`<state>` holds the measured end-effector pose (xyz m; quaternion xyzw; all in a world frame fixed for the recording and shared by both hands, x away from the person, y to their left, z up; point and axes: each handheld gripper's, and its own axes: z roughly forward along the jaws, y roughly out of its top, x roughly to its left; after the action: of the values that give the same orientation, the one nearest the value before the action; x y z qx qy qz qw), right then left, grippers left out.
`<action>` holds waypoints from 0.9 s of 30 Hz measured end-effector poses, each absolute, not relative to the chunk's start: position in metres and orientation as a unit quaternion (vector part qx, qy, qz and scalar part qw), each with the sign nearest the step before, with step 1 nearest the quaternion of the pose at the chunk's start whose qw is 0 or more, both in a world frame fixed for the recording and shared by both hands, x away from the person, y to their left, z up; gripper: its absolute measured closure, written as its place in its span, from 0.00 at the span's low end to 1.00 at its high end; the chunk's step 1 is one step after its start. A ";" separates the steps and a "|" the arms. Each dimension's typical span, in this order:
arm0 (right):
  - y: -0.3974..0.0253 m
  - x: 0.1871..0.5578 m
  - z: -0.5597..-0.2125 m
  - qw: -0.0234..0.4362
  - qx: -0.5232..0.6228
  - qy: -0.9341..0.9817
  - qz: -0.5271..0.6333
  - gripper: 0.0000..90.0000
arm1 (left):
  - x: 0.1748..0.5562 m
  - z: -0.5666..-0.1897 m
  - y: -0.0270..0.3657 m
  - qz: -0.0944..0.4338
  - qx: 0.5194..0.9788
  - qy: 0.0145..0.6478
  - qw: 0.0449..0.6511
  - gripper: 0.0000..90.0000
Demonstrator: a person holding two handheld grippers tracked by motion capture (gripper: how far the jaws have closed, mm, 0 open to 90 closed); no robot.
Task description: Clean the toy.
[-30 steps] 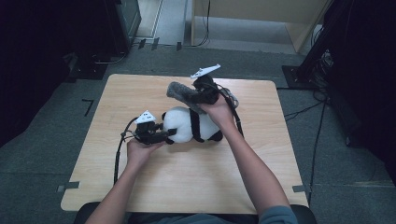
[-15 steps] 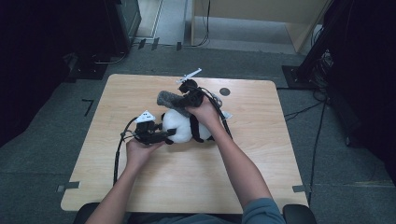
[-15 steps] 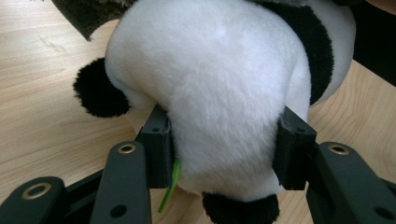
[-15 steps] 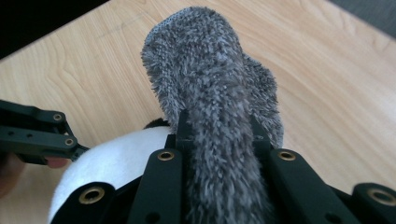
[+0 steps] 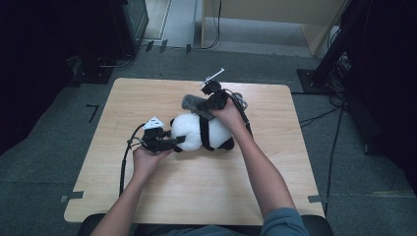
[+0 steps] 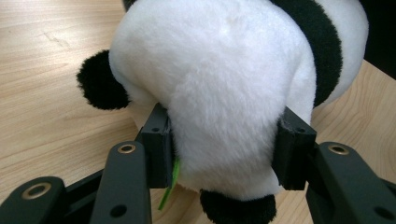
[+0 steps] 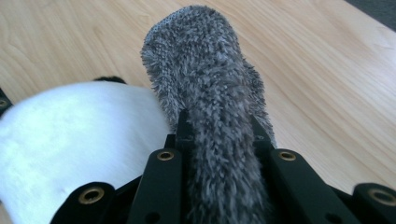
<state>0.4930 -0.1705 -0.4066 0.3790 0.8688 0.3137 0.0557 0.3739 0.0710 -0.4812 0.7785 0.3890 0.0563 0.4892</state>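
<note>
Swinging down from above the far edge, the right gripper (image 5: 212,101), fingers pinching a grey fuzzy sock (image 7: 210,93), now brings it against the toy panda (image 5: 201,132) lying mid-tabletop (image 5: 275,187), which the left gripper (image 5: 164,141) clamps by its white end, likely ready for dressing.

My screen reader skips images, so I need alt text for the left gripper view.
A plush panda, white with black patches, is squeezed between the left gripper's two black jaws. It lies on a light wooden table, and a green tag hangs by one jaw.
</note>
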 end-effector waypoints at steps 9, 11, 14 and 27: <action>-0.204 0.495 -0.401 0.064 0.404 0.858 0.311 0.83 | 0.375 -0.482 0.072 0.054 0.777 0.391 0.490 0.55; -0.212 0.494 -0.401 0.063 0.409 0.854 0.314 0.83 | 0.375 -0.482 0.072 0.056 0.777 0.391 0.489 0.55; -0.225 0.493 -0.401 0.062 0.418 0.849 0.318 0.84 | 0.374 -0.482 0.071 0.060 0.778 0.390 0.488 0.55; -0.267 0.486 -0.408 0.068 0.448 0.832 0.321 0.84 | 0.375 -0.484 0.074 0.055 0.778 0.389 0.491 0.54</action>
<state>0.4857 -0.2669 -0.4084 0.4477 0.8316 0.3214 0.0683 0.3754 0.0742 -0.4844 0.7777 0.3889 0.0552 0.4907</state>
